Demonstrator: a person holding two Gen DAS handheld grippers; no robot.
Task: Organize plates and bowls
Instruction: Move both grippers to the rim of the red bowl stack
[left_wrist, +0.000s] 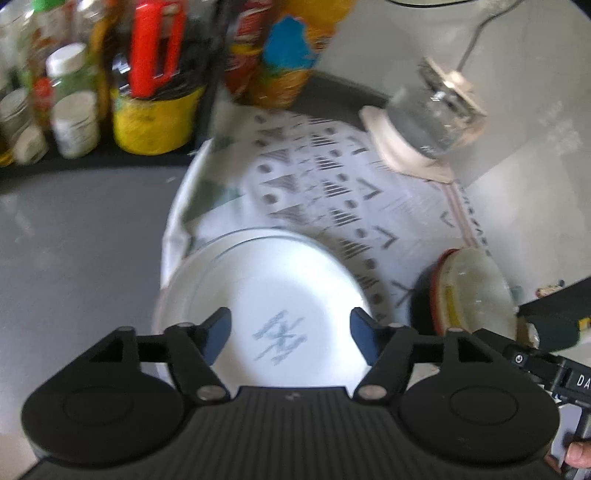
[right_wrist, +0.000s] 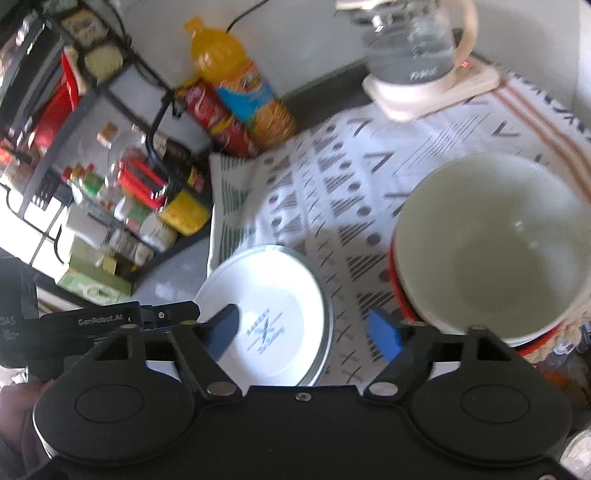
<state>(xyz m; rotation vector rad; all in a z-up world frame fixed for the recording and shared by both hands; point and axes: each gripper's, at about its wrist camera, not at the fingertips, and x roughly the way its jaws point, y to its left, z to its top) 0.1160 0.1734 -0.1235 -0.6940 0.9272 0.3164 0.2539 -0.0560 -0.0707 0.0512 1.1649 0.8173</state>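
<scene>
White china carries the scene: a stack of plates lies on a patterned cloth, a blue printed mark at its centre too blurred to read. Seen from the left gripper, the plates sit directly beyond and between its blue fingertips, which stand wide apart with nothing in them and no pad touching the rim. The right gripper is also spread wide and empty; its left fingertip overlaps the plates in view, while its right one hangs over bare cloth. Just past that right fingertip rests a white bowl nested in a red-rimmed one, well beside the plates. The side of the left gripper, visible in the right view, reads "GenRobot.AI". Farther ahead of the fingers, a glass kettle stands on a cream base at the cloth's far edge. Ahead and to the left, an orange drink bottle with a blue label leans beside a red can; their lettering is illegible.
</scene>
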